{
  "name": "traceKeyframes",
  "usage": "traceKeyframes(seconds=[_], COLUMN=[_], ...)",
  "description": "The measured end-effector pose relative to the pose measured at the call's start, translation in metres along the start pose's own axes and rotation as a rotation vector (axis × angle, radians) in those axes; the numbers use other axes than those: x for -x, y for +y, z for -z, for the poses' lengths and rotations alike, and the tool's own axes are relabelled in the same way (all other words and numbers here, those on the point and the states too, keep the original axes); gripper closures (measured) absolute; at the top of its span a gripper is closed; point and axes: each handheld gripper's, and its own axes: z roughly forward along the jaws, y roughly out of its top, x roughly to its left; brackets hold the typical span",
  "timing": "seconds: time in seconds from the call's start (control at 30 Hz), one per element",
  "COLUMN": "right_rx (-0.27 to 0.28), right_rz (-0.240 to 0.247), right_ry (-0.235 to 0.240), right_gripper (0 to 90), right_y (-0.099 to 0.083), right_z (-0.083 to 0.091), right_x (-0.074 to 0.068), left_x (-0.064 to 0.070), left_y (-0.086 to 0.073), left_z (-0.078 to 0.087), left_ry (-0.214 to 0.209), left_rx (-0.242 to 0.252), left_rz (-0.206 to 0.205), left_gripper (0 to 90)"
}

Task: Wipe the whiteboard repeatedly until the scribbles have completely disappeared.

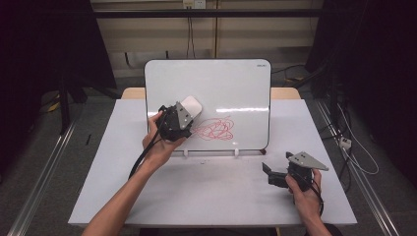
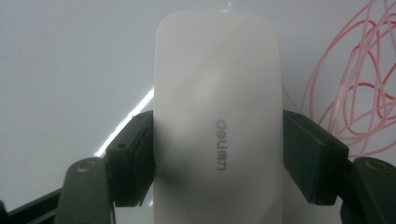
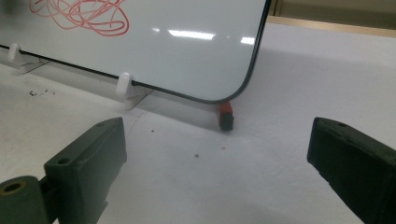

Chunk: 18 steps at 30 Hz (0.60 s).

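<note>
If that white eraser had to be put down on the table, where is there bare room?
The table is bare between the whiteboard's lower edge and the near edge, and left of the board. It is tighter near the right tool and the small red-and-black thing under the board's corner.

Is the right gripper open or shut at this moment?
Open. In the right gripper view the right gripper has its two black jaws wide apart, with bare white table between them and nothing held.

Beyond your tabletop [image 1: 211, 196] you have grey floor [image 1: 29, 162], a metal rail [image 1: 44, 167] along the left, loose cables [image 1: 354, 147] at right, and dark curtains [image 1: 44, 49] either side
</note>
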Motion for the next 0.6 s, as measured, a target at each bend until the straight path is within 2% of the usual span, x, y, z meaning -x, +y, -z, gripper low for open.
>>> traceKeyframes(seconds=[0.1,0.23,0.6], right_rx=[0.001,0.001,0.000], right_rz=[0.001,0.002,0.002], right_ry=[0.001,0.002,0.002], right_gripper=[4.7,4.7,4.7], right_y=[0.000,0.000,0.000], right_z=[0.000,0.000,0.000], right_x=[0.000,0.000,-0.001], left_x=[0.005,0.010,0.022], left_y=[0.000,0.001,0.000], left_z=[-0.001,-0.001,-0.001], left_ry=[-0.002,-0.007,-0.021], left_rx=[-0.003,-0.014,-0.017], left_rz=[-0.006,-0.043,-0.045], left_gripper=[31.0,31.0,31.0])
